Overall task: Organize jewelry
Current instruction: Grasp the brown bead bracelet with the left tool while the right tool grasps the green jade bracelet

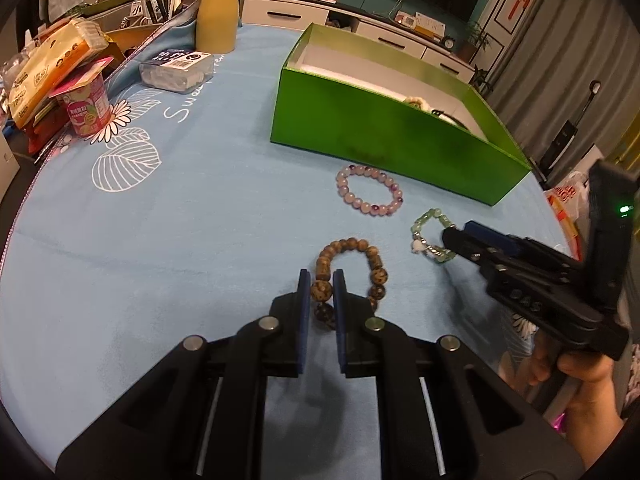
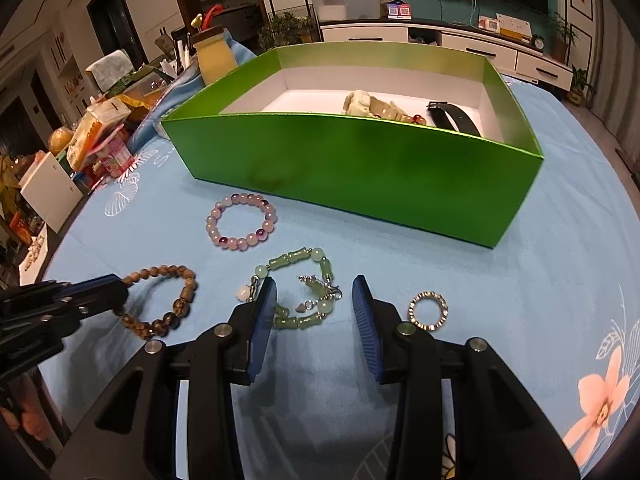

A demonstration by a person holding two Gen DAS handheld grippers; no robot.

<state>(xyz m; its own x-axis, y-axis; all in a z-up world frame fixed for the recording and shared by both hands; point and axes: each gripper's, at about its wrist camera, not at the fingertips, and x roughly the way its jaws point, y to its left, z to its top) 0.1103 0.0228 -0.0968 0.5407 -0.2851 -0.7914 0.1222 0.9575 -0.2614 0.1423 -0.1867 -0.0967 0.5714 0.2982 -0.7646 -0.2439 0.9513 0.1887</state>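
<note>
On a light blue flowered tablecloth (image 2: pixel 520 280), four pieces of jewelry are laid out before an open green cardboard box (image 2: pixel 360 168), in which a pale green bracelet and a dark strap are already lodged. The left gripper (image 1: pixel 322 280) is closed tight on one side of a brown wooden bead bracelet (image 1: pixel 340 248), a bead being pinched between its blue pads while the rest of the loop lies on the cloth. The right gripper (image 2: pixel 314 304) is held partly open over a jade-green bead bracelet with silver clasps (image 2: pixel 304 284), its pads set either side of the near part and not yet pressed on it. A pale pink and purple bead bracelet (image 2: pixel 242 222) is left nearer the box wall, and a small gold ring (image 2: pixel 427 311) just beside the right pad. The picking-up step is judged to be in hand; next, the brown bracelet is probably to be lifted clear and carried over the green wall, while the right jaws must be shut on the jade piece without the clasps slipping
</note>
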